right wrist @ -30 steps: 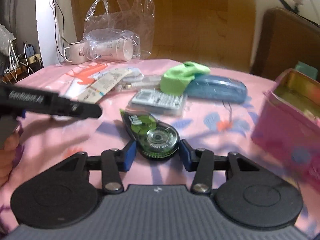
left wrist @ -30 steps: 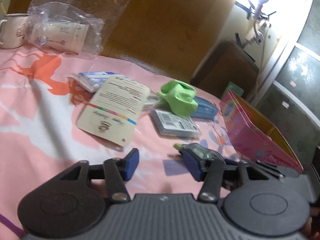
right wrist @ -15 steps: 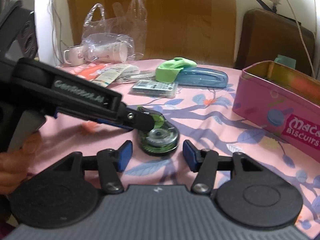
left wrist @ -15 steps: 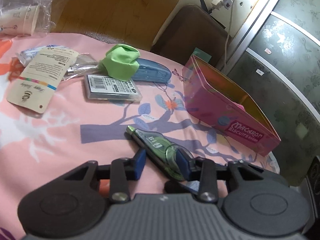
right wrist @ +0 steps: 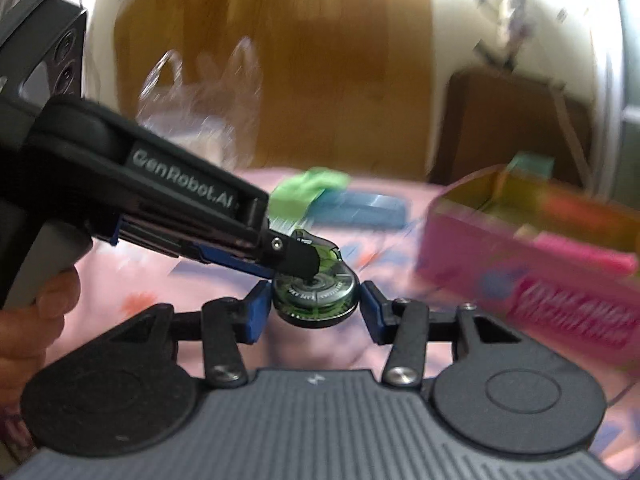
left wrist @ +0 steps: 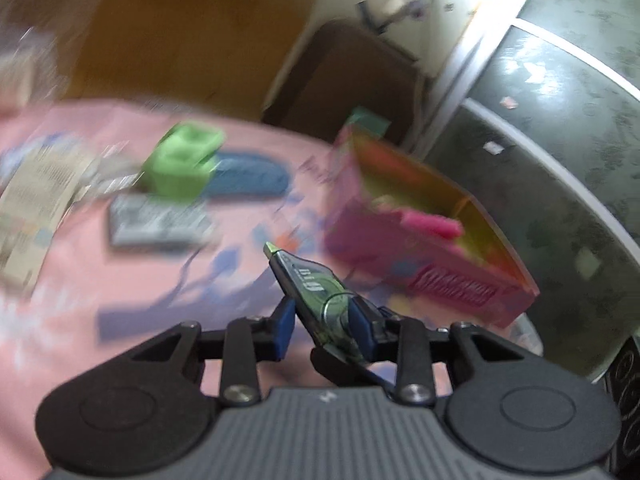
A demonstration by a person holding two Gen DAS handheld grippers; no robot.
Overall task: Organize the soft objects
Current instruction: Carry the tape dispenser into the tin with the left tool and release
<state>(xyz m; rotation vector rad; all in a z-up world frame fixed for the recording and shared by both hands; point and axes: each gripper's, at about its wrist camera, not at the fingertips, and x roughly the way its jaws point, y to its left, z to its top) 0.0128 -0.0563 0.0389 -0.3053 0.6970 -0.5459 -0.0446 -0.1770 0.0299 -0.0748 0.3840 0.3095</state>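
A green see-through correction tape dispenser (left wrist: 312, 284) is pinched between the blue pads of my left gripper (left wrist: 322, 320), whose jaws are closing, and is held off the pink tablecloth. In the right wrist view the left gripper (right wrist: 296, 260) reaches in from the left onto the dispenser (right wrist: 316, 296). My right gripper (right wrist: 315, 312) has its jaws closing around the dispenser's round end, with a thin gap at each pad. A green soft object (left wrist: 182, 164) (right wrist: 308, 190) lies further back. A pink biscuit tin (left wrist: 432, 276) (right wrist: 520, 280) stands open on the right, with a pink soft piece (left wrist: 432, 224) inside.
A blue case (left wrist: 248, 178) lies behind the green object, with a grey packet (left wrist: 160, 220) in front of it and a paper tag (left wrist: 36, 196) at far left. A clear plastic bag (right wrist: 200, 92) sits at the back. A hand (right wrist: 32, 312) holds the left gripper.
My left gripper swung right, shut on the tape dispenser and lifted it. My right gripper kept its jaws around the dispenser's round end and followed it toward the tin.
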